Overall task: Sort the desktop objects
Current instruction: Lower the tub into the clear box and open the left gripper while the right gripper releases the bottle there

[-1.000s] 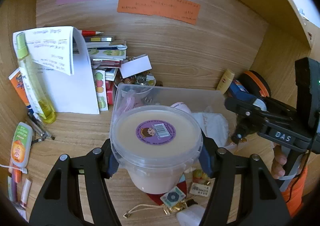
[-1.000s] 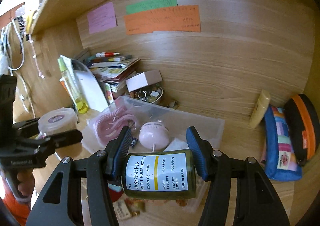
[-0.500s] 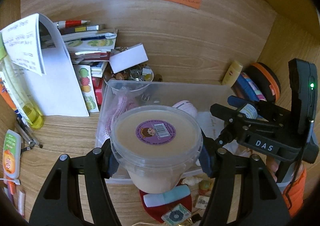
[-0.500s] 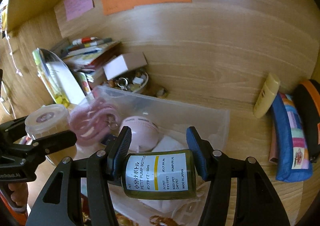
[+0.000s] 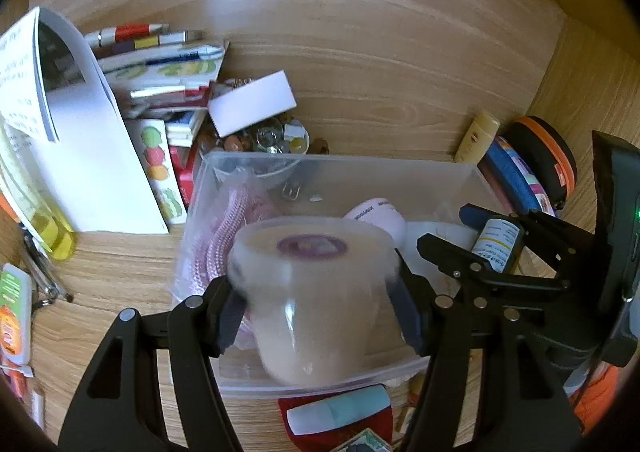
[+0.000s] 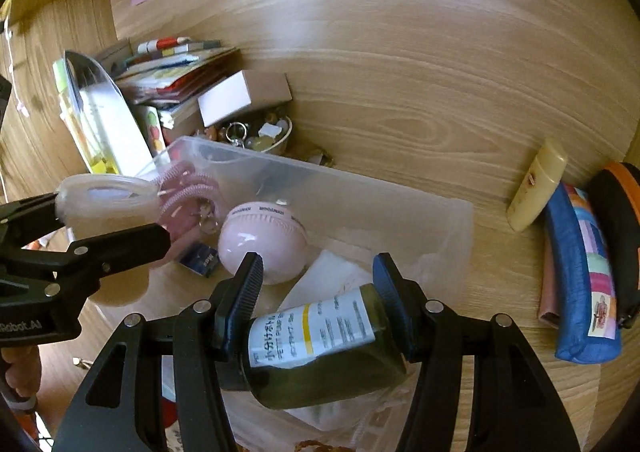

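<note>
My left gripper (image 5: 316, 312) has opened around a round plastic tub (image 5: 316, 292) with a purple label, which is blurred and tilted, dropping into the clear plastic bin (image 5: 400, 168). My right gripper (image 6: 318, 292) has also opened; the dark green pump bottle (image 6: 320, 340) with a white and yellow label tilts between the jaws over the bin (image 6: 400, 192). The bin holds a pink round fan (image 6: 262, 240), pink coiled cord (image 6: 188, 192) and white tissue (image 6: 332, 272). The tub also shows at left in the right wrist view (image 6: 104, 200).
A stack of books and pens (image 5: 160, 60), a white folded paper (image 5: 80, 156), a small white box (image 5: 252, 102) and a bowl of trinkets (image 5: 272, 136) lie behind the bin. A cream tube (image 6: 536, 186), blue pencil case (image 6: 580, 268) and black-orange case (image 6: 620, 232) lie right.
Both grippers moved forward over the bin and opened. The tub and the green bottle have tilted and are slipping from the jaws.
</note>
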Action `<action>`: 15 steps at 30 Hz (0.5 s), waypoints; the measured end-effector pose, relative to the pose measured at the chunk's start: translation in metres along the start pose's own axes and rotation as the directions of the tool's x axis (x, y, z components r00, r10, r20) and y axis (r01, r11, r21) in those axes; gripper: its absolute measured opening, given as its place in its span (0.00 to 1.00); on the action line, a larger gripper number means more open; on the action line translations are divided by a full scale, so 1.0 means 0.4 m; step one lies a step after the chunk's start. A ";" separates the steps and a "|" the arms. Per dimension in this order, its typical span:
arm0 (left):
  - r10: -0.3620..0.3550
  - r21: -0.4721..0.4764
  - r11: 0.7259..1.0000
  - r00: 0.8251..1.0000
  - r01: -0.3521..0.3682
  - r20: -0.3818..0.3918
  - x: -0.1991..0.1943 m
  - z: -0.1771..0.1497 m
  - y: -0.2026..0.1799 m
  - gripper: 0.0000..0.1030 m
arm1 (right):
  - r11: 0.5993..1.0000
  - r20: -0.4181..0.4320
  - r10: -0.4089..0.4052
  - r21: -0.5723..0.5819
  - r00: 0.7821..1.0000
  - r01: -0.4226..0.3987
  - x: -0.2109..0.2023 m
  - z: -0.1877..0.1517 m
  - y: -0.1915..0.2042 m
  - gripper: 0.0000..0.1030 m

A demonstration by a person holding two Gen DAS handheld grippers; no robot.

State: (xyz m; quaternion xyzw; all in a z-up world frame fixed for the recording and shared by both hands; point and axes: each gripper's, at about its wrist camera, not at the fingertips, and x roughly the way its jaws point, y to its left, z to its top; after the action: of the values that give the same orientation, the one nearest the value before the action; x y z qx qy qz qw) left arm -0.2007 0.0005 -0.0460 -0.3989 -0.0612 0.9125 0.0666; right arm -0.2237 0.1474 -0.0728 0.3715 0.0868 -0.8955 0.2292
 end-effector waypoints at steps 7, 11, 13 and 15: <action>0.005 0.026 1.000 1.000 -0.006 0.013 -0.005 -0.009 -0.011 0.61 | 1.000 -0.009 -0.013 -0.017 1.000 0.013 0.009 -0.006 0.006 0.52; 0.023 0.049 0.999 0.999 -0.025 0.030 -0.023 -0.004 -0.018 0.61 | 1.000 -0.016 -0.017 -0.019 1.000 0.017 0.010 -0.007 0.007 0.52; 0.023 0.046 0.999 0.999 -0.024 0.028 -0.025 -0.007 -0.019 0.61 | 1.000 -0.020 -0.018 -0.022 1.000 0.018 0.008 -0.005 0.009 0.53; 0.019 0.040 0.999 1.000 -0.020 0.024 -0.033 -0.012 -0.018 0.61 | 1.000 -0.022 -0.013 -0.019 1.000 0.013 0.006 -0.003 0.010 0.59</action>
State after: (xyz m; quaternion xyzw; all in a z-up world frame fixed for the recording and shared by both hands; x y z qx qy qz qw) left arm -0.1876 0.0055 -0.0385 -0.3872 -0.0397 0.9188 0.0650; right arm -0.2226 0.1436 -0.0751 0.3786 0.1001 -0.8919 0.2260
